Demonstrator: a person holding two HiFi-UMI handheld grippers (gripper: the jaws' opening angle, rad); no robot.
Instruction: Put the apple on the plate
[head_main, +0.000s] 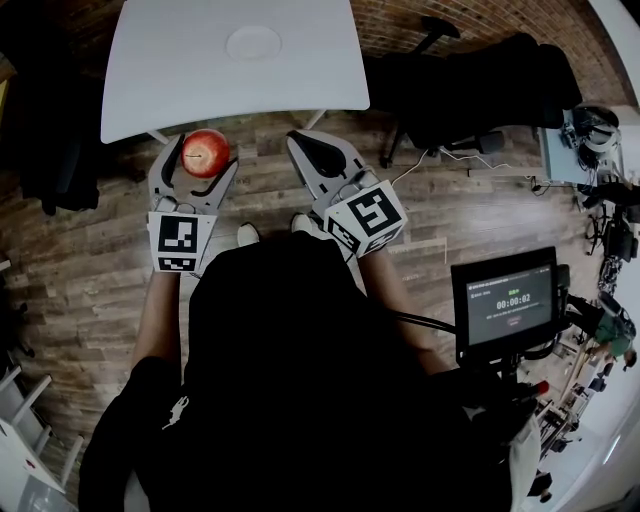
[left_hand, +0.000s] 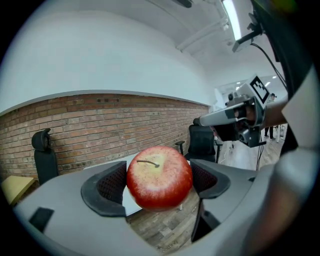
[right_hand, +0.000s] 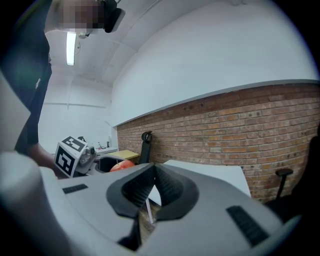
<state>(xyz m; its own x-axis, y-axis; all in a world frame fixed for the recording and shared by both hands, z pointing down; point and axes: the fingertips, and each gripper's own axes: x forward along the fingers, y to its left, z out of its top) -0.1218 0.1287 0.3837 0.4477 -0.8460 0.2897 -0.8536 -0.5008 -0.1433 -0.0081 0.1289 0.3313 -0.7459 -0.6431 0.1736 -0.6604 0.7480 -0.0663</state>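
So the left gripper (head_main: 198, 172) is clamped on the apple (head_main: 205, 152), stem up, sitting left of centre in the head view, right at the near edge of the white table (head_main: 160, 80). The plate (head_main: 254, 43) is at top centre, so up and a little right from the apple. My guess is it just needs a forward reach. The right gripper (head_main: 312, 146) is pinched closed with nothing in it, hanging just right of the apple.
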